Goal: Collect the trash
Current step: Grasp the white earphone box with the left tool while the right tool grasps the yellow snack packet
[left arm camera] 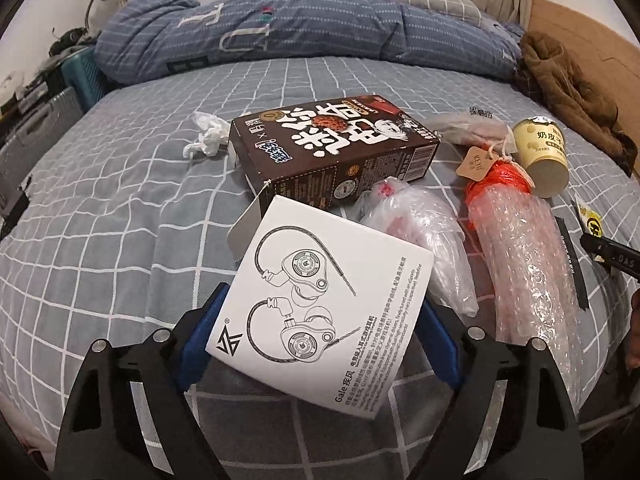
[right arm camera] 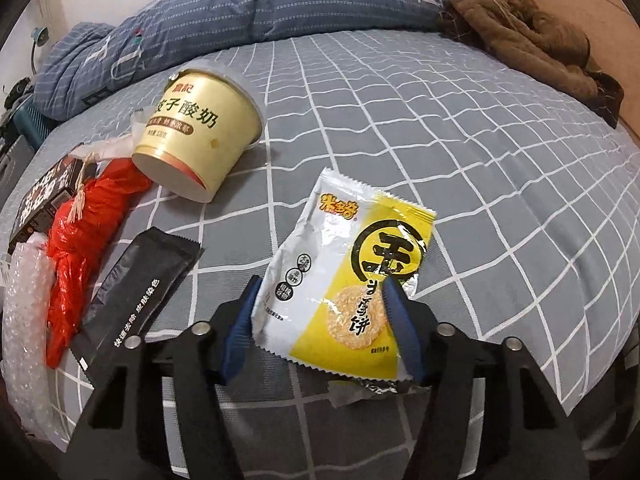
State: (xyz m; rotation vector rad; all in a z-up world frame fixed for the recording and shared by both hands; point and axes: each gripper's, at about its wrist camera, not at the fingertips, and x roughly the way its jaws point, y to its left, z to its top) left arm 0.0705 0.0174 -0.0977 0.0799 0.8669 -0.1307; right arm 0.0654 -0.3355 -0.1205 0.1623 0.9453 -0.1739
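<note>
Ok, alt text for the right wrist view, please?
The right gripper straddles a yellow and silver rice cracker wrapper lying on a grey checked bedsheet. To the left lie a black sachet, a red plastic bag and a tipped yogurt cup.

Grey white-checked bedsheet (left arm camera: 120, 208); red bag (right arm camera: 80, 240).

A folded blue quilt (left arm camera: 280, 28) and brown jacket (left arm camera: 572, 92) lie on the checked bedsheet (left arm camera: 100, 208).

Our left gripper (left arm camera: 320, 320) tilts down, blue pads spread wide; our right gripper (right arm camera: 320, 320) also angles down, pads set narrower.
</note>
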